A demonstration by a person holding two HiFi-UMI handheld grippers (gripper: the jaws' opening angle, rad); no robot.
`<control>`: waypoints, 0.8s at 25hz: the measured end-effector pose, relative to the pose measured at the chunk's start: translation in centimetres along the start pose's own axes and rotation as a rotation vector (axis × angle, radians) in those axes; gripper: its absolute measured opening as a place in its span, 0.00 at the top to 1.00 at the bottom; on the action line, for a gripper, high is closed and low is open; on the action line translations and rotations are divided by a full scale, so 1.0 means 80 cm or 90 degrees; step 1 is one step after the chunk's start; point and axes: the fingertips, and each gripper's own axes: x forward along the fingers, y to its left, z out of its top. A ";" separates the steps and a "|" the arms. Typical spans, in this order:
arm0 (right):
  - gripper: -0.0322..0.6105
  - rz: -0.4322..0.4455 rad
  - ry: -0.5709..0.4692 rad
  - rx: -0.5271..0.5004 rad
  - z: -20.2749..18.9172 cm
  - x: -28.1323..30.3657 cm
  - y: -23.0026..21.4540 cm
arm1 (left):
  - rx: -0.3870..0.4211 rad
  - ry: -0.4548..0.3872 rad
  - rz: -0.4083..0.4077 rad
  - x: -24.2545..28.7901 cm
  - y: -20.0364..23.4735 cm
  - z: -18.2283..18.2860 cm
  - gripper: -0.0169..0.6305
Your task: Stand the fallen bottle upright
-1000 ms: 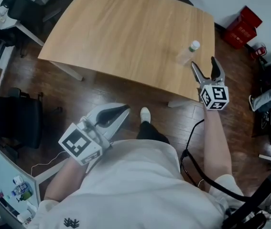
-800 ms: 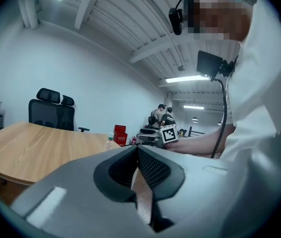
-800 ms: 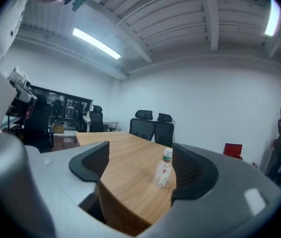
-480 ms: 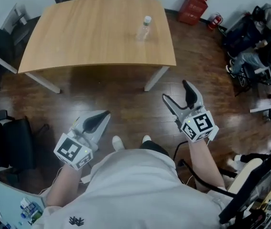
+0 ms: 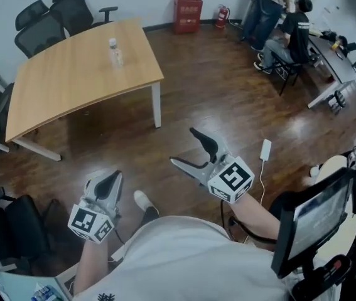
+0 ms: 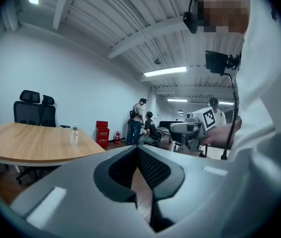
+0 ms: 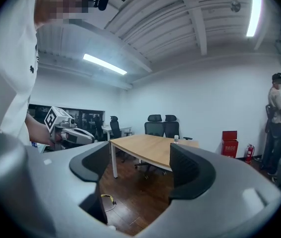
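Light wooden table [image 5: 71, 83]: a broad pale top on white legs, standing on a dark plank floor [image 5: 221, 93].
Clear plastic bottle [image 5: 113, 52]: it has a white cap and stands upright on the table, near the corner that faces the red crate. Nothing touches it.
Bottle print: there is a pale band round the body, too small to read.
Red crate [image 5: 187, 8]: it sits against the wall, beyond the table's corner. The marks on its front are too small to read.
Left gripper [image 5: 115, 175]: grey, held over the floor well apart from the table's near side. Its jaws are closed tip to tip and hold nothing.
Right gripper [image 5: 184, 146]: also over the floor, well apart from the table. Its jaws are spread wide with only air between them, touching nothing.
Marker cube [image 5: 231, 179]: it sits on the right gripper and carries black-and-white square patterns.
Black office chairs [image 5: 64, 8]: grouped at the table's far end.
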 end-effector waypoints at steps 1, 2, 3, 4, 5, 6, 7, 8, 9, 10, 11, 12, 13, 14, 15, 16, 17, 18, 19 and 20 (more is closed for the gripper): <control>0.35 0.006 0.000 0.000 -0.002 -0.021 0.004 | -0.003 -0.004 0.002 0.002 -0.024 -0.001 0.97; 0.35 0.011 0.001 0.002 -0.005 -0.041 0.008 | -0.008 -0.006 0.002 0.003 -0.048 -0.003 0.97; 0.35 0.016 0.004 0.005 -0.009 -0.059 0.014 | -0.016 -0.006 0.003 0.001 -0.070 -0.006 0.97; 0.35 0.021 0.009 0.008 -0.014 -0.075 0.021 | -0.023 -0.002 0.003 -0.003 -0.090 -0.010 0.97; 0.35 0.026 0.013 0.010 -0.018 -0.089 0.029 | -0.027 0.006 0.002 -0.009 -0.109 -0.015 0.97; 0.35 0.030 0.015 0.011 -0.021 -0.101 0.036 | -0.027 0.016 0.002 -0.016 -0.124 -0.020 0.97; 0.35 0.033 0.012 0.015 -0.023 -0.111 0.043 | -0.023 0.028 0.000 -0.023 -0.136 -0.024 0.97; 0.35 0.036 0.007 0.020 -0.023 -0.120 0.049 | -0.016 0.037 -0.003 -0.029 -0.146 -0.026 0.97; 0.35 0.037 0.000 0.024 -0.022 -0.129 0.055 | -0.007 0.045 -0.005 -0.034 -0.154 -0.026 0.97; 0.35 0.038 -0.006 0.026 -0.021 -0.138 0.061 | 0.004 0.050 -0.007 -0.038 -0.161 -0.025 0.97; 0.35 0.037 -0.008 0.027 -0.020 -0.146 0.066 | 0.014 0.053 -0.009 -0.039 -0.168 -0.024 0.97; 0.35 0.036 -0.009 0.026 -0.019 -0.153 0.072 | 0.021 0.053 -0.010 -0.040 -0.173 -0.022 0.97; 0.35 0.034 -0.009 0.025 -0.018 -0.159 0.077 | 0.023 0.051 -0.013 -0.040 -0.179 -0.020 0.97; 0.35 0.032 -0.009 0.022 -0.017 -0.164 0.081 | 0.022 0.047 -0.019 -0.040 -0.184 -0.018 0.97; 0.35 0.030 -0.009 0.017 -0.016 -0.168 0.086 | 0.022 0.044 -0.026 -0.041 -0.190 -0.016 0.97; 0.36 0.027 -0.009 0.013 -0.014 -0.171 0.091 | 0.025 0.041 -0.033 -0.042 -0.195 -0.013 0.97; 0.36 0.025 -0.011 0.012 -0.012 -0.175 0.095 | 0.030 0.040 -0.039 -0.043 -0.200 -0.010 0.97; 0.36 0.023 -0.013 0.013 -0.010 -0.178 0.099 | 0.035 0.038 -0.044 -0.045 -0.205 -0.008 0.97; 0.36 0.022 -0.015 0.014 -0.007 -0.180 0.102 | 0.040 0.036 -0.047 -0.048 -0.207 -0.005 0.97; 0.36 0.021 -0.017 0.013 -0.006 -0.181 0.106 | 0.043 0.033 -0.047 -0.051 -0.208 -0.004 0.97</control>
